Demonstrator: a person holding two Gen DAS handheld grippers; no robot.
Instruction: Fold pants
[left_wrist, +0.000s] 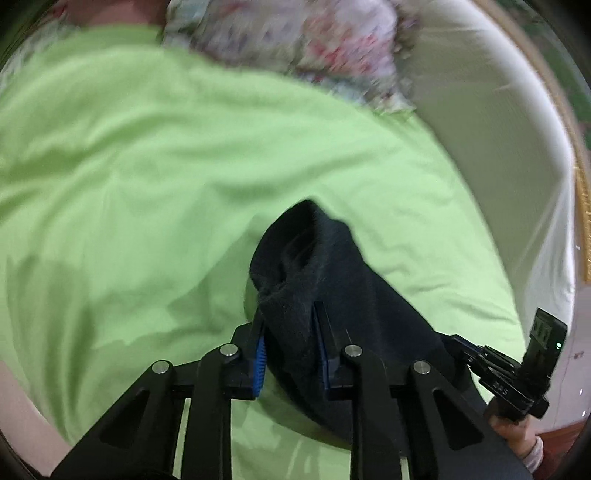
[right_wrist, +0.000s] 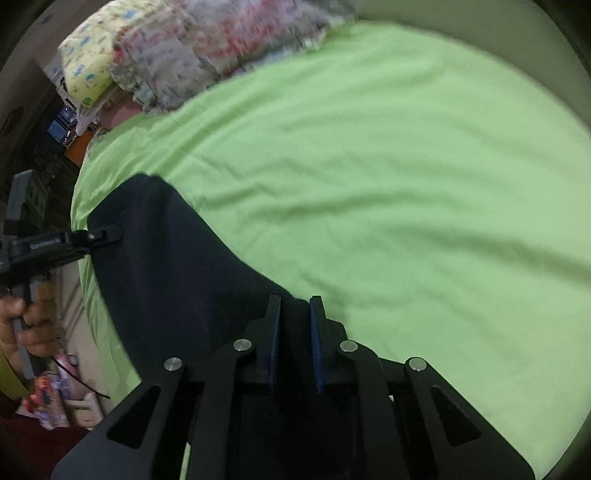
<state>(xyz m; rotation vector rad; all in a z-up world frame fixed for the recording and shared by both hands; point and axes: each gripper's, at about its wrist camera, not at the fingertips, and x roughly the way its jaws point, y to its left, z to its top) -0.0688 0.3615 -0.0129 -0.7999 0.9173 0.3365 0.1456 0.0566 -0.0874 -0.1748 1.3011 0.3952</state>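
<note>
The dark navy pants hang between both grippers above a light green bedsheet. My left gripper is shut on a bunched edge of the pants, which bulges up past the fingertips. My right gripper is shut on another edge of the pants; the cloth stretches away to the left towards the other gripper, which shows at the left edge of the right wrist view. The right gripper also shows at the lower right of the left wrist view.
The green sheet covers the bed. Floral pillows or bedding lie at the head of the bed and also show in the left wrist view. A white wall or headboard runs along the right. Cluttered floor items lie beside the bed.
</note>
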